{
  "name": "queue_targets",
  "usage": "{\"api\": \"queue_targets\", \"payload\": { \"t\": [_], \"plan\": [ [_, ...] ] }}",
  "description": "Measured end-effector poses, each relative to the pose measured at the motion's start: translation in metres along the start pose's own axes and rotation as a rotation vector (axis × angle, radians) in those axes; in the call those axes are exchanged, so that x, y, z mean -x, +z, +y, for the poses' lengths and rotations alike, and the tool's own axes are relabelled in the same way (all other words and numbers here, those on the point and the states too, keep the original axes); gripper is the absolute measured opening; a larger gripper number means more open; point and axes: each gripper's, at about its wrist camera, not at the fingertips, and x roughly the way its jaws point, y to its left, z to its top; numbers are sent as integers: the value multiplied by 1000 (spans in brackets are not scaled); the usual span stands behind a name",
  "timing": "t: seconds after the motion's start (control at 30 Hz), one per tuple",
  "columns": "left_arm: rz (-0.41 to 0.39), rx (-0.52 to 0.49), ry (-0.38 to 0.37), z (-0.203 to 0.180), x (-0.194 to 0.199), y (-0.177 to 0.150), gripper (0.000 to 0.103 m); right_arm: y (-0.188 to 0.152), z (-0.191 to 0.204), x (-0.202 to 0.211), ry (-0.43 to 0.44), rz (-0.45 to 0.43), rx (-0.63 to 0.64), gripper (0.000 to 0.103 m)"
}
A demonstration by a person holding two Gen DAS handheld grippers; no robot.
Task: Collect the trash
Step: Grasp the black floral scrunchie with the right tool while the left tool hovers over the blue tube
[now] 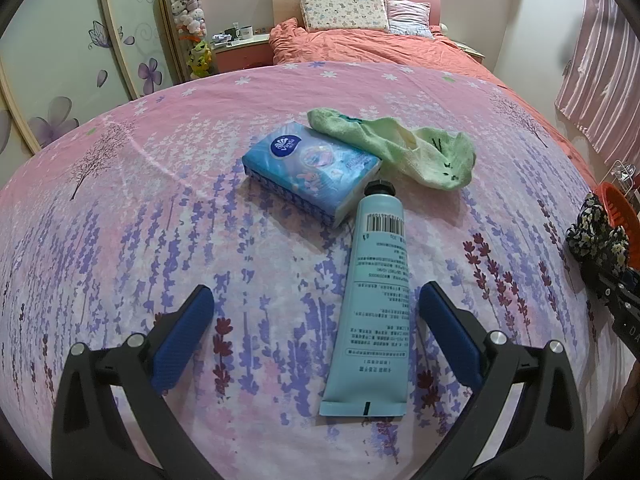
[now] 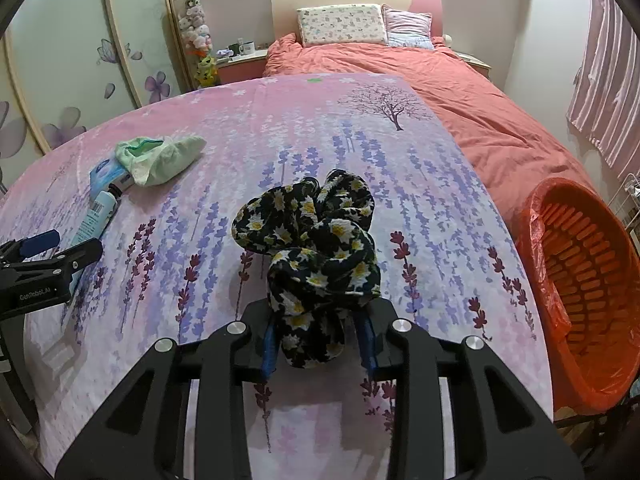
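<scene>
- On the sheet (image 1: 120, 208), our left gripper (image 1: 316, 300) is spread wide around the tube (image 1: 370, 304) (not touching it).
- Our right gripper (image 2: 320, 330) pinches the scrunchie (image 2: 316, 256), near the orange bin (image 2: 584, 280).
- Tissue pack (image 1: 312, 170) and sock (image 1: 400, 146) lie beyond the tube.

- The flowered scrunchie (image 2: 316, 256) covered most of the right gripper (image 2: 320, 340) pads, leaving only blue edges visible.
- In the left wrist view, the frame's right edge cut off the orange basket (image 1: 618, 210).
- The green sock (image 2: 158, 158) overlapped one corner of the tissue pack (image 2: 106, 178).
- Small print on the blue tube (image 1: 374, 292) was unreadable.
- Items on the nightstand (image 1: 240, 38) were too small to identify.
</scene>
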Motion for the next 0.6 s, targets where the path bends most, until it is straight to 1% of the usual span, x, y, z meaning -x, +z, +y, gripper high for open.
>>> {"api": "queue_targets", "payload": {
  "t": [0.27, 0.6],
  "plan": [
    [0, 0, 0, 0, 0, 0, 100, -2, 0, 2, 8, 1, 8, 38],
    [0, 0, 0, 0, 0, 0, 100, -2, 1, 2, 11, 1, 6, 39]
  ]
}}
